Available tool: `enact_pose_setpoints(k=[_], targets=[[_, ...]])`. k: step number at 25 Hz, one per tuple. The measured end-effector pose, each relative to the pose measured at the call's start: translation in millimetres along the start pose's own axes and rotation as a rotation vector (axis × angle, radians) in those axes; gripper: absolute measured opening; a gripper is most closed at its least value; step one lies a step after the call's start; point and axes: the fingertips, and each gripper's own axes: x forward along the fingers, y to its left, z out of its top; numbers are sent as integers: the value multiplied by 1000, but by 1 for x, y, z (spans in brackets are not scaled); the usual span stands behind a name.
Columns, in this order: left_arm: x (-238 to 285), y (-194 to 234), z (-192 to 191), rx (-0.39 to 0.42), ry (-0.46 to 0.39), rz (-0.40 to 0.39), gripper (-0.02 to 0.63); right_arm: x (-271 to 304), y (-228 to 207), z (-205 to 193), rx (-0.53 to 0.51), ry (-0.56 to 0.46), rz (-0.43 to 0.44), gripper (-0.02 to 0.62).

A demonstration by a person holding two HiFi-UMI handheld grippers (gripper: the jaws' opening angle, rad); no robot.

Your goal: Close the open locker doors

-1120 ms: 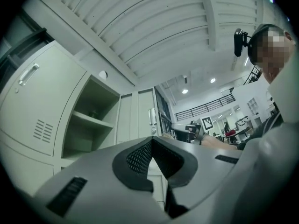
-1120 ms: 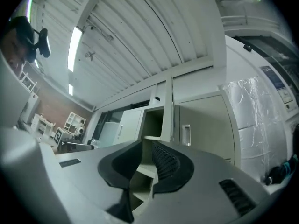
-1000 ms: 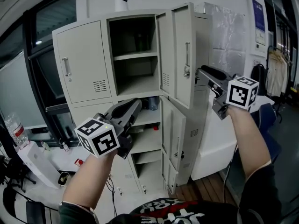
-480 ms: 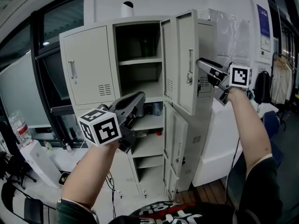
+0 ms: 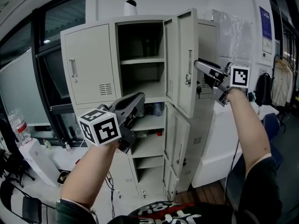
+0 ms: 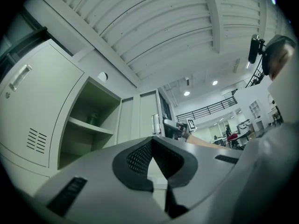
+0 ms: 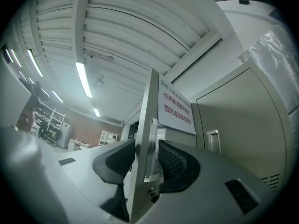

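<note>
A grey metal locker [image 5: 88, 64] stands ahead with its upper door [image 5: 180, 55] and lower door [image 5: 176, 143] swung open to the right. My right gripper [image 5: 198, 65] is at the upper door's free edge, next to its handle [image 5: 190, 66]. In the right gripper view the door's edge [image 7: 144, 115] and the handle plate [image 7: 153, 139] stand between the jaws of my right gripper [image 7: 147, 143], which have just been opening and do not clearly press on it. My left gripper [image 5: 140, 98] hovers shut and empty before the middle shelves; its tips [image 6: 152, 141] meet.
A white cylinder [image 5: 131, 7] sits on top of the locker. Small items [image 5: 156, 108] lie on the middle shelf. A water bottle [image 5: 17, 127] and a white table [image 5: 32, 155] are at the lower left. A plastic-wrapped cabinet [image 5: 229, 36] stands behind the open door.
My right gripper has risen, rolled and come onto the upper door's edge by the handle. The left gripper has lifted a little.
</note>
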Motion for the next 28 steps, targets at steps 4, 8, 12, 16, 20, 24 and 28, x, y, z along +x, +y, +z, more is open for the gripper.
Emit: enact_pose_setpoints(k=[4,8,12,16,20,24,28], targets=[[-15,15,3,-5,-2,0,8,27,14,-9,-14,36,36,166],[-19,22,1,-8,-5,8,8,40,24,-12,-34,52,76,166],[-20,24,0,-10,-9,18,8,49,28,-13,-47,62,109,163],[-24,27,0,-13,-12,28,8,59,36,-14,-63,70,136,158],[-18,23,-3,-11,-10,37,8,58,35,-14,-71,76,156,155],[-51,51,5,-12,-15,45,8,104,49,-26,-83,87,168,147],[-76,74,10,-15,-17,60,8,139,57,-35,-81,89,178,141]])
